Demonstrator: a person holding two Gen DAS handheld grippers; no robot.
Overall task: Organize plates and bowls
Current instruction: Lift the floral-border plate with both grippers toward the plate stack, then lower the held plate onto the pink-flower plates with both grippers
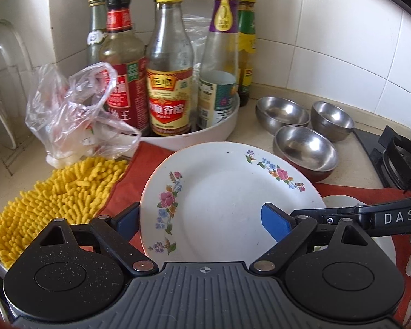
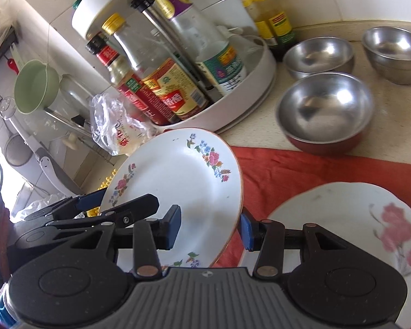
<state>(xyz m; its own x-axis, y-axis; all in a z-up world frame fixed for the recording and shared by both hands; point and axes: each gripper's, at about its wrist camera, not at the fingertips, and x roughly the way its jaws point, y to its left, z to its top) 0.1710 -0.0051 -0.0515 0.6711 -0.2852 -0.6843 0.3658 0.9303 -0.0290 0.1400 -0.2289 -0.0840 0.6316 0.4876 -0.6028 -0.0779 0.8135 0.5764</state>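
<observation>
A white floral plate [image 1: 227, 197] [image 2: 178, 183] is tilted up above the red cloth [image 2: 287, 170]. My left gripper [image 1: 205, 226] straddles its left rim, jaws wide, with one pad under the plate and one on its face. My right gripper [image 2: 211, 229] straddles its right rim; whether its blue pads [image 2: 246, 231] touch the rim is unclear. A second plate with pink flowers [image 2: 350, 219] lies flat on the cloth to the right. Three steel bowls [image 1: 305, 148] [image 2: 326, 109] stand on the counter behind.
A white turntable [image 1: 222, 126] full of sauce bottles [image 1: 168, 63] stands at the back corner. A clear plastic bag [image 1: 76, 112] and a yellow chenille mat [image 1: 60, 200] lie left. A black stove grate [image 1: 400, 159] is at the right. A dish rack with a green bowl [image 2: 35, 87] is far left.
</observation>
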